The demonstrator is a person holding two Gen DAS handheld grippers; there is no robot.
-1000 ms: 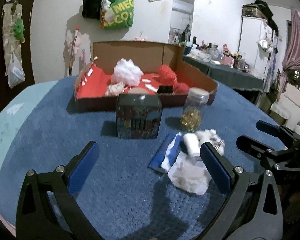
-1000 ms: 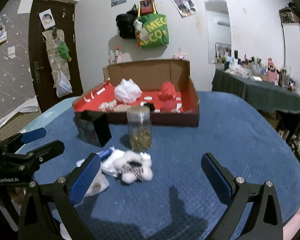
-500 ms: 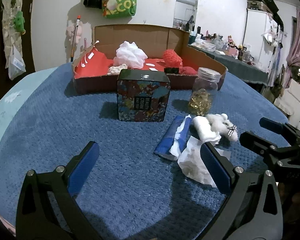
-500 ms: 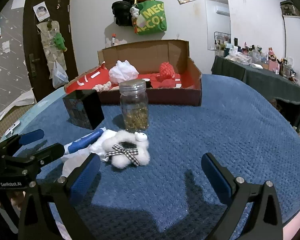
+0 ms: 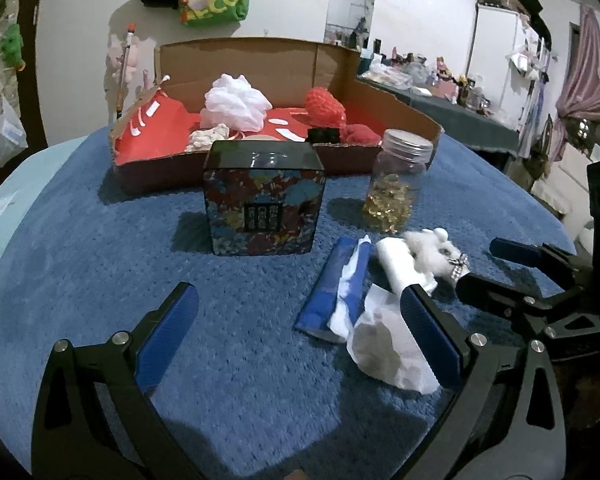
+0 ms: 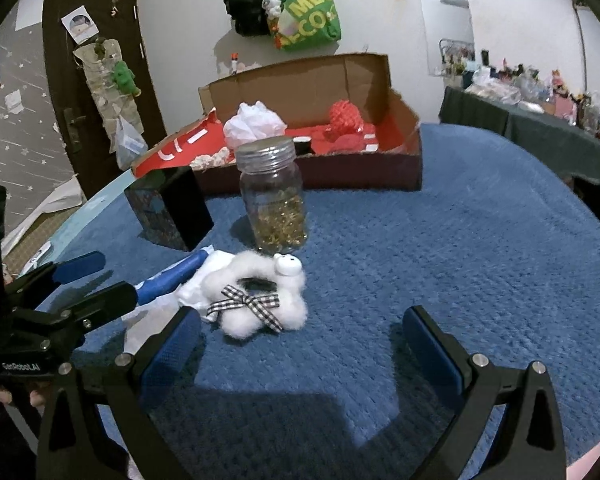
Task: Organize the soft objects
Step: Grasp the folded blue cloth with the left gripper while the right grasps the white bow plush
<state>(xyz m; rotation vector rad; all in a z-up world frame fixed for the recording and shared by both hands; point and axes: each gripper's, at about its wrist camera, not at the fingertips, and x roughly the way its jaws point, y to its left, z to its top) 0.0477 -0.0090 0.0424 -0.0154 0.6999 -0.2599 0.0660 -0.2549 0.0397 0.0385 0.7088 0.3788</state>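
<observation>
A fluffy white scrunchie with a checked bow (image 6: 260, 300) lies on the blue table cover (image 6: 440, 240), just ahead of my open right gripper (image 6: 302, 340); it also shows in the left wrist view (image 5: 436, 256). Beside it lie a blue tube (image 5: 332, 284), a white roll (image 5: 398, 264) and crumpled white paper (image 5: 384, 348). My left gripper (image 5: 300, 332) is open and empty, its right finger over the paper. A cardboard box with a red lining (image 5: 260, 80) at the back holds a white puff (image 5: 236, 102) and red knitted pieces (image 5: 326, 106).
A dark patterned tin (image 5: 264, 200) and a glass jar of gold pieces (image 5: 398, 184) stand between the grippers and the box. The right gripper shows at the right of the left wrist view (image 5: 512, 272). A cluttered side table (image 6: 540, 112) stands far right.
Both grippers have moved forward and lower toward the pile of soft things; the scrunchie and tin appear larger. Both stay open.
</observation>
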